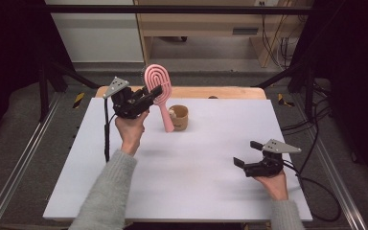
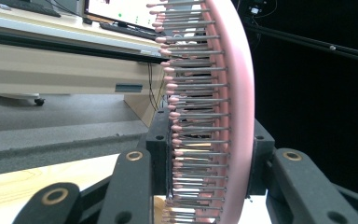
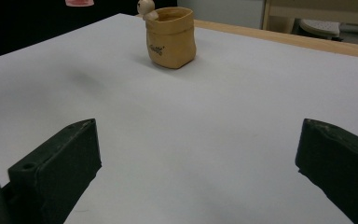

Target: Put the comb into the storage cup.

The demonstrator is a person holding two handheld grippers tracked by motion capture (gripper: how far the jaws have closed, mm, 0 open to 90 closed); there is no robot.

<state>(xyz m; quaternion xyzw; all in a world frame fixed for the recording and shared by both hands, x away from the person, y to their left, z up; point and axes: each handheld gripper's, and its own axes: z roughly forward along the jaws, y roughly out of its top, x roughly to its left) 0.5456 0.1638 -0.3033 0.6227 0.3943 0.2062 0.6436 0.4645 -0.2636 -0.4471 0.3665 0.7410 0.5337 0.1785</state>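
Up close, hairbrush (image 2: 223, 116) bristles between clamping jaws.

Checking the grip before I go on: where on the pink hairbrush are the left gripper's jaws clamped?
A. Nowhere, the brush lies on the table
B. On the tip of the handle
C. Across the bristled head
C: in the left gripper view the left gripper has its jaws shut either side of the pink hairbrush head, bristles between them.

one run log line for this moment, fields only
left gripper: shut on pink hairbrush, raised | right gripper: open, idle, low over table | brown pouch: upright on table
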